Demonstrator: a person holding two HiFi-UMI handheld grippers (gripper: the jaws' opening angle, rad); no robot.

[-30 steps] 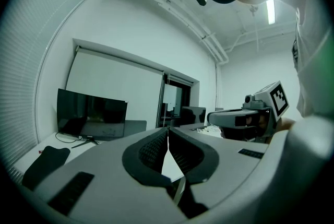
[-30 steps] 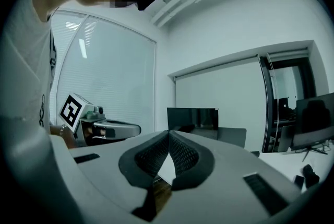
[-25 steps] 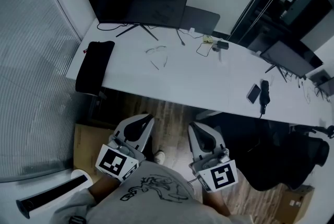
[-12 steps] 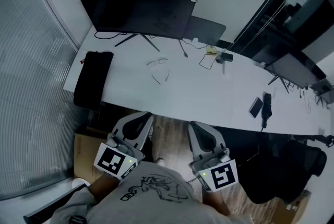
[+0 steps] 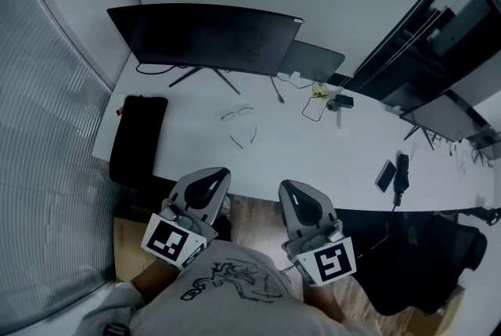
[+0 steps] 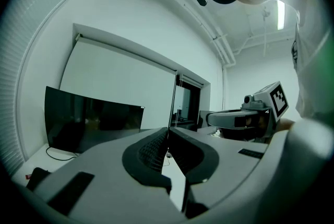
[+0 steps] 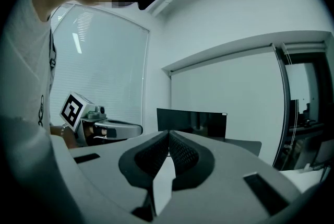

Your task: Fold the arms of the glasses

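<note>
Glasses (image 5: 237,114) are lying on the white desk (image 5: 313,154), towards its left half, in front of the dark monitor (image 5: 203,37). Their front is facing the far side and both arms appear to be spreading open towards the near edge, though the frame is too thin to read in detail. A black pouch (image 5: 137,139) is resting to their left, and a phone (image 5: 384,175) is sitting well apart on the right. The left gripper (image 5: 216,173) and the right gripper (image 5: 290,188) are hovering side by side at the near edge of the desk, well short of the glasses. Each is showing its jaws pressed together with nothing between them. Judged from this, no arm is folded yet: the whole task is remaining, beginning with a reach across the desk
</note>
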